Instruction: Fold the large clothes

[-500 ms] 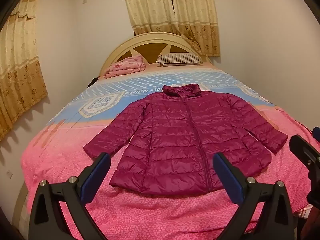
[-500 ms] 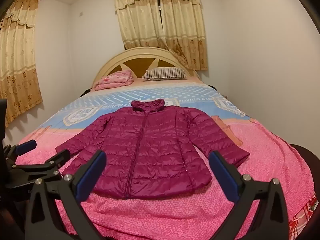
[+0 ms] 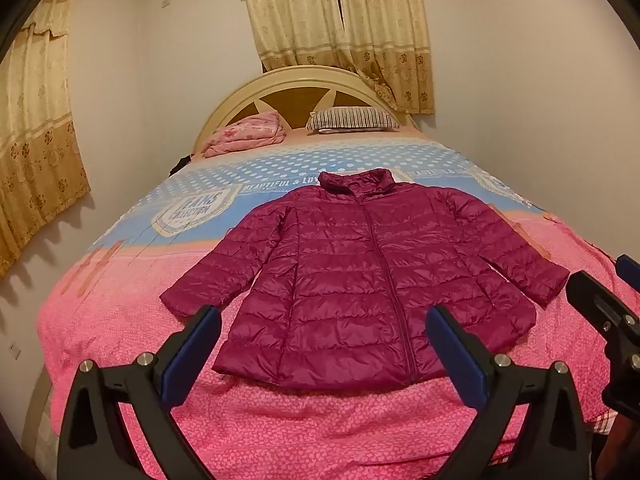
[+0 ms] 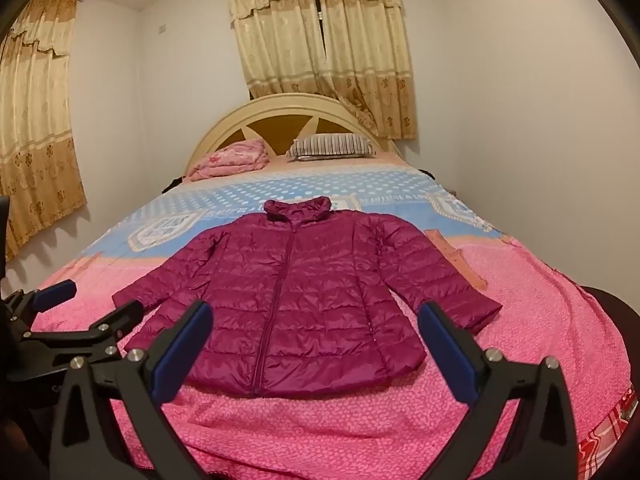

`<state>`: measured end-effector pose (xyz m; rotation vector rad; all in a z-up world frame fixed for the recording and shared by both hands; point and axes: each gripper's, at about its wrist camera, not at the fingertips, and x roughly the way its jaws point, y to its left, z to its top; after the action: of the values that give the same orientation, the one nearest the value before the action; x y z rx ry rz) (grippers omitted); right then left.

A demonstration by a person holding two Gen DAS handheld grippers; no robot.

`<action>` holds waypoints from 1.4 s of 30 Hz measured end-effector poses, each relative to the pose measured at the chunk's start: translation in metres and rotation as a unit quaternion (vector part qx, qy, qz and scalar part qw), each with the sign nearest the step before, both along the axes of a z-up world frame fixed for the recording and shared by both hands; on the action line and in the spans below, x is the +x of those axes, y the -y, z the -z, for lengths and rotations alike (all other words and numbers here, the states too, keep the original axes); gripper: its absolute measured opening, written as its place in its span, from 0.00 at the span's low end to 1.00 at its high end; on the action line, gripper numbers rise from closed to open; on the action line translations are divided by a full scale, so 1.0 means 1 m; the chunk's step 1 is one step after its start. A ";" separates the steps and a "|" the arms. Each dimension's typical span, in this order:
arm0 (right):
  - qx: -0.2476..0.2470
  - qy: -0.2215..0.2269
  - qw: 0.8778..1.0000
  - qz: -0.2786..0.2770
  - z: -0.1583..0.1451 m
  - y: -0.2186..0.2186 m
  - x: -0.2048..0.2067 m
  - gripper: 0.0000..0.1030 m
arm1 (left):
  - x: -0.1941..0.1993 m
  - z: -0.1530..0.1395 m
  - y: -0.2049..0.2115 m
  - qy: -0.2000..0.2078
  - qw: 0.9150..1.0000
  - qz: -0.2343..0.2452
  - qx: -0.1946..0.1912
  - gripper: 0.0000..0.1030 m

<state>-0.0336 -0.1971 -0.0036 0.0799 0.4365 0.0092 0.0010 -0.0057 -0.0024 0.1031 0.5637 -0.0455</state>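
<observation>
A magenta quilted puffer jacket (image 3: 360,280) lies flat and zipped on the bed, collar toward the headboard, both sleeves spread out to the sides. It also shows in the right wrist view (image 4: 304,300). My left gripper (image 3: 324,332) is open and empty, held above the foot of the bed just short of the jacket's hem. My right gripper (image 4: 316,328) is open and empty too, beside the left one, facing the hem. The left gripper shows at the left edge of the right wrist view (image 4: 80,320).
The bed has a pink and blue bedspread (image 3: 280,432). A striped pillow (image 3: 352,120) and a folded pink blanket (image 3: 248,138) lie by the cream headboard (image 3: 300,80). Walls stand close on both sides, with curtains (image 3: 340,32) behind.
Both grippers have shifted very slightly; the jacket sits almost the same in view. Nothing was taken hold of.
</observation>
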 end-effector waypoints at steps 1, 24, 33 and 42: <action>0.000 0.000 1.000 0.000 0.000 0.000 0.000 1.00 | 0.001 0.001 0.000 0.000 1.000 -0.001 0.000 0.99; 0.000 -0.004 1.000 -0.002 0.002 0.000 0.001 1.00 | 0.000 0.000 -0.005 -0.002 1.000 -0.004 -0.005 0.99; 0.003 -0.009 1.000 -0.001 0.008 0.000 0.003 1.00 | 0.000 -0.001 -0.009 0.001 1.000 -0.009 -0.010 0.99; 0.008 -0.013 1.000 -0.001 0.010 0.002 0.005 1.00 | 0.003 -0.001 -0.012 -0.002 1.000 -0.015 -0.014 0.99</action>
<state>-0.0290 -0.1990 -0.0139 0.0945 0.4624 0.0140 0.0039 0.0064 -0.0015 0.0682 0.5679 -0.0249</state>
